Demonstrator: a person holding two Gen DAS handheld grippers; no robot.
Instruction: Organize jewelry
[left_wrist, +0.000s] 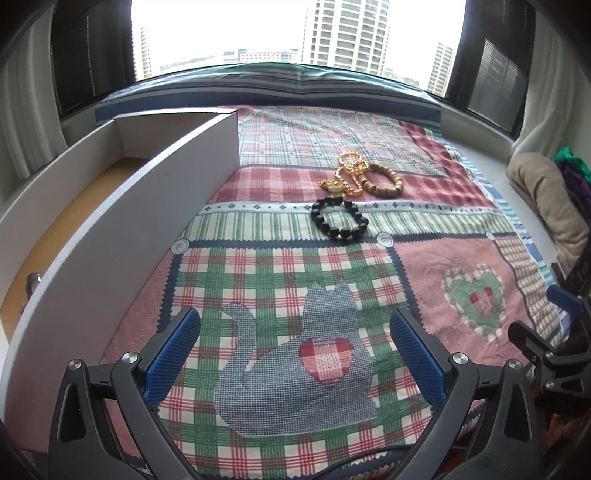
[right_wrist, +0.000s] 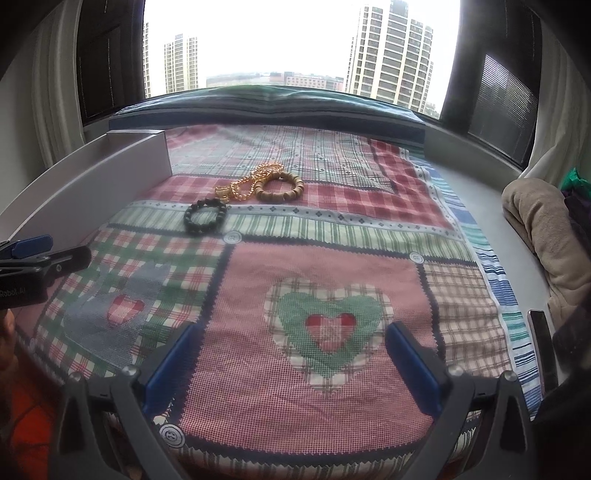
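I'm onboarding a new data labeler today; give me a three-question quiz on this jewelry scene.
1. True or false: the left gripper is shut on a bracelet.
2. Which piece lies nearest the grippers? A) gold chain B) black bead bracelet C) wooden bead bracelet
3. Fill in: the open white drawer sits to the ____ of the jewelry.

Key: 1 false: both it and the right gripper are open and hold nothing. 2 B. 3 left.
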